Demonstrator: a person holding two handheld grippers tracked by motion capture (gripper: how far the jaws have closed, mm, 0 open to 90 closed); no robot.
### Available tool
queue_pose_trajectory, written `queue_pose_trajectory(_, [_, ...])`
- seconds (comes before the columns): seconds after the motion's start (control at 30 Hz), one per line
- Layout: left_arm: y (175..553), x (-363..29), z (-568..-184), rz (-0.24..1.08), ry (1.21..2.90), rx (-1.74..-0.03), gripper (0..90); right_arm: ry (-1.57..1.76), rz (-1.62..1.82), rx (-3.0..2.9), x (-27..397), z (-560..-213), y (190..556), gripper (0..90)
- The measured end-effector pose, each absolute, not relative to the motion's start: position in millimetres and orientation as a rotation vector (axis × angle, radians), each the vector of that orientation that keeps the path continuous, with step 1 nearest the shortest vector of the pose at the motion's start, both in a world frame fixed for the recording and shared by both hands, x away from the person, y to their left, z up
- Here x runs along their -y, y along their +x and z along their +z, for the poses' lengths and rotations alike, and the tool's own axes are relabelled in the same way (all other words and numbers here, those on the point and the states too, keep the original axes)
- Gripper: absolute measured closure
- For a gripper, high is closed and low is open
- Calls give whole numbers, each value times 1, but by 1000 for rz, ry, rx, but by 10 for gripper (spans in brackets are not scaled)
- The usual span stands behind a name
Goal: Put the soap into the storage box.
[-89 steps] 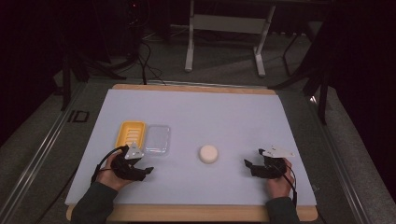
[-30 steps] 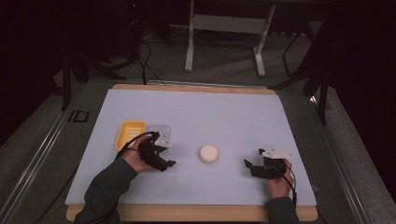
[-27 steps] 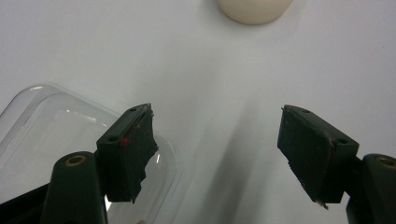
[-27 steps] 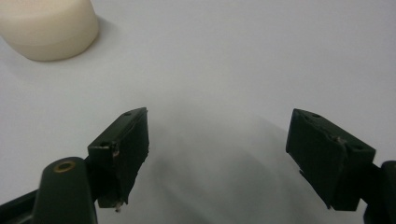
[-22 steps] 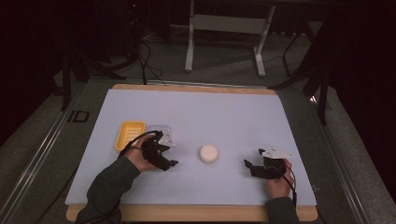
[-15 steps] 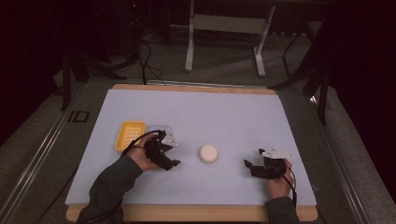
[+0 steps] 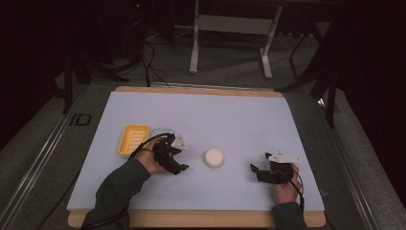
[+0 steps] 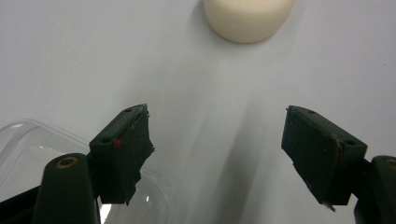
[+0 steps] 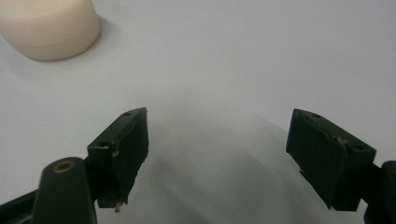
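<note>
Left gripper, jaws just widened and grasping nothing, hovers over the clear glossy plastic lid, apparently just released beside the yellow ribbed tray toward the tabletop's left edge. Next move likely calls for reaching the smooth cream domed soap, mid-table. Right gripper rests agape, empty.

One camera sits high up and looks forward and down on the whole worktop. Two more ride low on the grippers, very near the worktop. All three see the round white block.
</note>
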State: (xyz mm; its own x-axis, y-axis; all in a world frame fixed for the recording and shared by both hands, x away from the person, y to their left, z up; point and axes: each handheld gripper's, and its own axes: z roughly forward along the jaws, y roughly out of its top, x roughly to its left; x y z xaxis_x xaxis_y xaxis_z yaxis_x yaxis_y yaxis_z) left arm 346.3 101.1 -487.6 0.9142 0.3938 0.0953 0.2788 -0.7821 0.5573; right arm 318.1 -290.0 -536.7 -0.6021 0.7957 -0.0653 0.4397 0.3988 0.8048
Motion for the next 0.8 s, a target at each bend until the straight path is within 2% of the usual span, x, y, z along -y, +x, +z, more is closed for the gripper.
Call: queue_pose_trajectory(0.8, [352,-82,-491,267,2539,-454,222,1052,1077,-2217,290,-537,318,204])
